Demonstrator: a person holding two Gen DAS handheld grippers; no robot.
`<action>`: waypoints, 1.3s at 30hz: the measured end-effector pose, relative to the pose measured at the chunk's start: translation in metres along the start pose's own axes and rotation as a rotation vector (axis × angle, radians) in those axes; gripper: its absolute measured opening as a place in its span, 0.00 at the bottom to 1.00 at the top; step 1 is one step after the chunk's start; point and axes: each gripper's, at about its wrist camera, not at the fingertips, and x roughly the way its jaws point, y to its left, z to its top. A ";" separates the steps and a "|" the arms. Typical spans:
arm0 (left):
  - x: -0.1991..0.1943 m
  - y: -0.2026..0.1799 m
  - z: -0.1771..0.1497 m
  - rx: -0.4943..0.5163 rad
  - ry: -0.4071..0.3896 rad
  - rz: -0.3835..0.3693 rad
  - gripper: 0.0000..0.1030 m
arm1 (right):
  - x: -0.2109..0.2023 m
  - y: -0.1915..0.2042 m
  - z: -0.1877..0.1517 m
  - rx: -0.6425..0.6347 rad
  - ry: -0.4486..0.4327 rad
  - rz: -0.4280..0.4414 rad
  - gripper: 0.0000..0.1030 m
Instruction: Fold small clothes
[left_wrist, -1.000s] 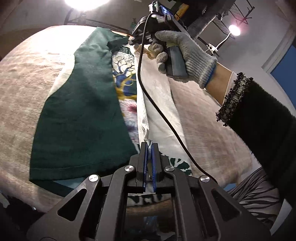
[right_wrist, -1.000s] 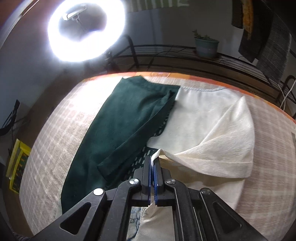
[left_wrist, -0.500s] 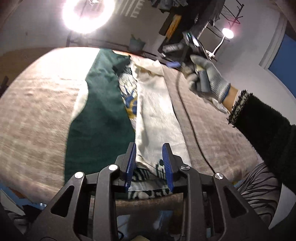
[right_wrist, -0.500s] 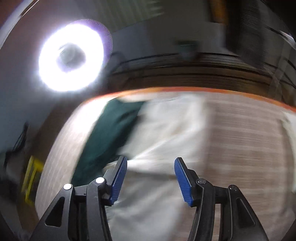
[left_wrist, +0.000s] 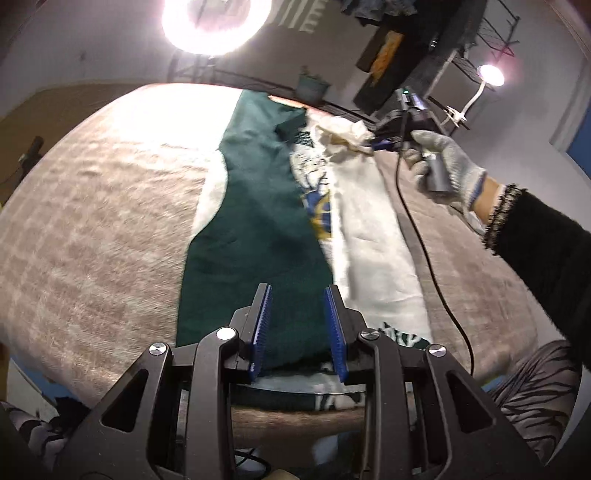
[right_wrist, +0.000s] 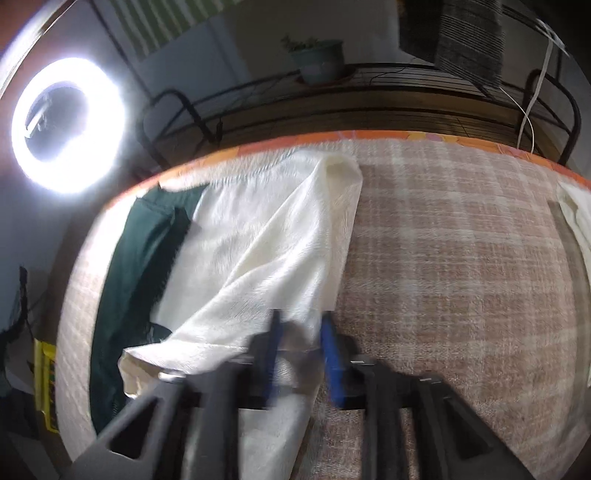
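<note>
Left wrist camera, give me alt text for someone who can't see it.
The open left gripper hovers over a dark green garment lying beside a cream cloth on a checked blanket. Farther back, a gloved hand holds the right gripper at the cream cloth's bunched far end.

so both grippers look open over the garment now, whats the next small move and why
Probably close the right gripper on the cream fabric edge lying between its open fingers. The left gripper is open too, above the green panel, so nothing is held. The cream layer sits rumpled near the far edge and likely needs pulling flat before another fold.
</note>
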 end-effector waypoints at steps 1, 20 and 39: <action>0.001 0.004 0.000 -0.014 0.002 -0.003 0.28 | -0.002 0.004 0.002 -0.028 -0.002 -0.034 0.04; 0.016 0.027 0.003 -0.104 0.028 -0.004 0.28 | 0.038 0.116 0.084 -0.080 -0.037 0.087 0.00; -0.020 0.031 0.010 -0.068 -0.032 0.018 0.28 | -0.111 0.067 0.003 -0.019 -0.124 0.286 0.46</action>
